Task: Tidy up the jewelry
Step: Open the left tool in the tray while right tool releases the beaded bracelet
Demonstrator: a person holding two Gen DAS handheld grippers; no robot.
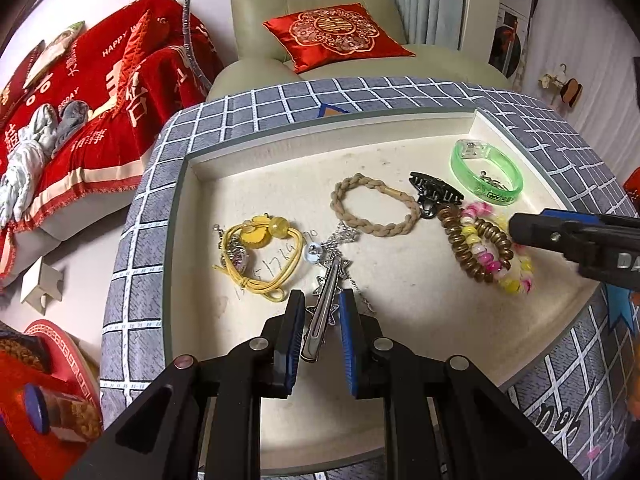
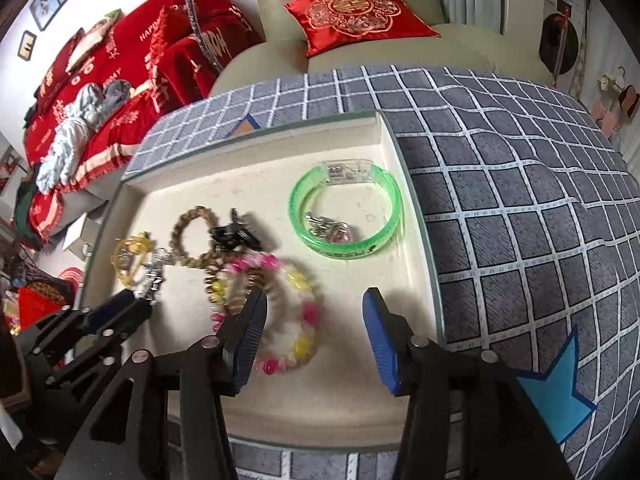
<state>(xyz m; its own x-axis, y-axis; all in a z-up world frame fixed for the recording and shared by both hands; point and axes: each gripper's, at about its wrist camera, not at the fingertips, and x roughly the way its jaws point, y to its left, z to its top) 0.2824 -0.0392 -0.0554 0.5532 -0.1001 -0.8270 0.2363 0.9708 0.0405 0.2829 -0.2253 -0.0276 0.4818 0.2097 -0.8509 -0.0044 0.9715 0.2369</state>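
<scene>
Left wrist view: silver star hair clip (image 1: 326,300) is bracketed between left gripper (image 1: 322,307) pads, contact unclear; right gripper (image 2: 316,308) is spread wide over pink-yellow bead bracelet (image 2: 296,276).

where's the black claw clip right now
The black claw clip lies on the white tray, far right of centre in the left wrist view, between the braided tan hair tie and green bangle.
</scene>
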